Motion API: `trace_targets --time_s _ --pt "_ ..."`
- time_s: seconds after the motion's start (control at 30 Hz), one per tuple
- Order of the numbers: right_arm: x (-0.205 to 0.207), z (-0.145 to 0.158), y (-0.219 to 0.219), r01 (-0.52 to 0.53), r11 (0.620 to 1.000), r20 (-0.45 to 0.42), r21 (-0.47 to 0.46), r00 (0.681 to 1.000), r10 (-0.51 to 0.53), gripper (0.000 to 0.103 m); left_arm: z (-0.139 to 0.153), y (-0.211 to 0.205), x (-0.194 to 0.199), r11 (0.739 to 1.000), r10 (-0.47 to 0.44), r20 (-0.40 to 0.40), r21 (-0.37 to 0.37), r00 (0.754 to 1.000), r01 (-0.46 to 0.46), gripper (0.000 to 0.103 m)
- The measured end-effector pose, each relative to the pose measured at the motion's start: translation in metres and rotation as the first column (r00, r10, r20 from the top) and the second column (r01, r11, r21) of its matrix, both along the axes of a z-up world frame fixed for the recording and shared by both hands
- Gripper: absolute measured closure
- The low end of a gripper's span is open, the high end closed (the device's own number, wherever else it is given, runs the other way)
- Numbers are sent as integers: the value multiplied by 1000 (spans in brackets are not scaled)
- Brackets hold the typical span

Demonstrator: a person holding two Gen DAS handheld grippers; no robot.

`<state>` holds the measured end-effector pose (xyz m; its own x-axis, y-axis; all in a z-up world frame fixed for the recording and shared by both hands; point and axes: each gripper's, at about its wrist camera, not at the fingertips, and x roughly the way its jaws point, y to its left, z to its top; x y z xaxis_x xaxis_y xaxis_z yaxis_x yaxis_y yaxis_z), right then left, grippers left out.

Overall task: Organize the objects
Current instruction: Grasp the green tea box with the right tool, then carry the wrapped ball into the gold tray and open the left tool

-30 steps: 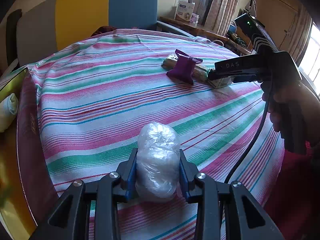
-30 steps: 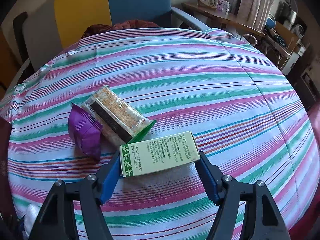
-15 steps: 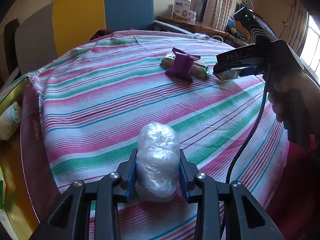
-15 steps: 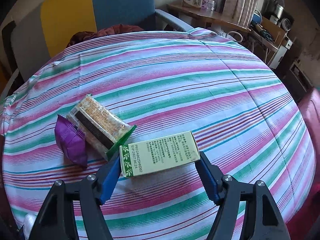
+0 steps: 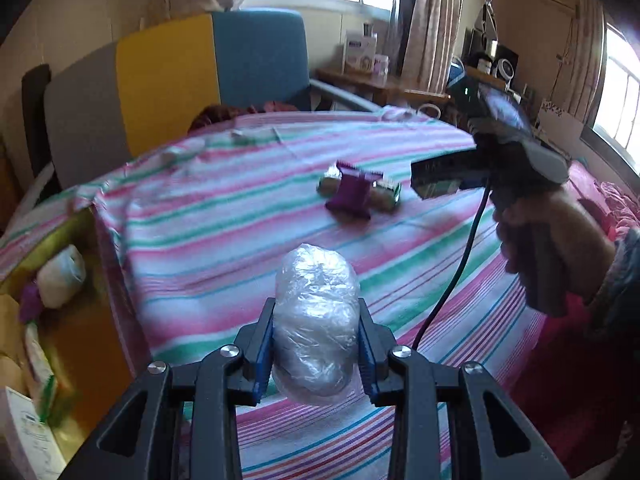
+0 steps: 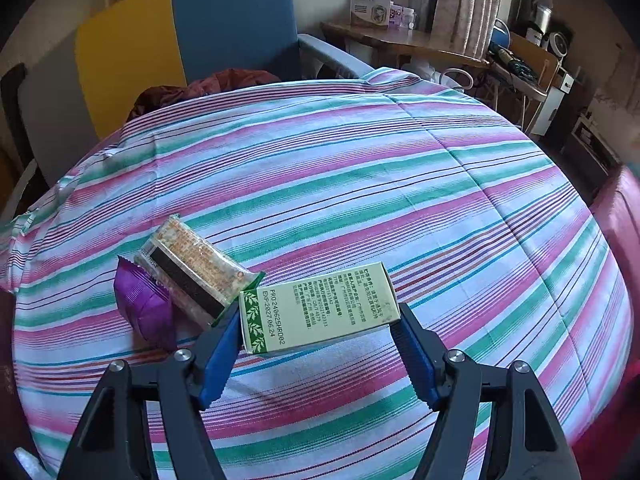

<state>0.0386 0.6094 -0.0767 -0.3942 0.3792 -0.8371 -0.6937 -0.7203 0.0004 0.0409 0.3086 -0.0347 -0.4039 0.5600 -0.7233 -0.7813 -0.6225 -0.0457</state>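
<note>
Now my left fingers (image 5: 316,344) grip a plastic-wrapped bundle (image 5: 316,320) above the tabletop (image 5: 240,208); my right fingers (image 6: 320,340), level, clamp a green box (image 6: 320,312).

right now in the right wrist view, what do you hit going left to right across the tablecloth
purple packet → cracker pack → green box, which is held in the right gripper.
</note>
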Motion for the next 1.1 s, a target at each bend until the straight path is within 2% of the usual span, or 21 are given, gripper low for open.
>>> trace_targets --time_s 0.2,0.47,0.73,0.83,0.9,1.0,1.1 --pt "5 9 0 14 1000 -55 4 998 -14 30 29 -22 -1 998 47 -33 37 998 -46 68" --pt "9 17 -5 13 1000 -107 3 994 -13 30 45 -59 -15 988 139 -33 71 990 -136 68" --pt "11 20 -10 6 1000 -124 6 992 -5 30 41 -91 -32 972 225 -15 70 974 -224 68" --pt "11 22 -12 5 1000 -133 12 991 -3 30 31 -106 -43 964 254 46 73 966 -256 68" --pt "12 24 -12 7 1000 -141 14 990 -5 30 23 -125 -55 950 293 109 79 950 -302 68" --pt "14 29 -14 2 1000 -165 15 986 1 30 9 -163 -76 914 375 209 83 903 -398 68" --pt "12 33 -17 -16 1000 -182 20 983 19 30 2 -197 -94 871 449 258 84 855 -483 68"
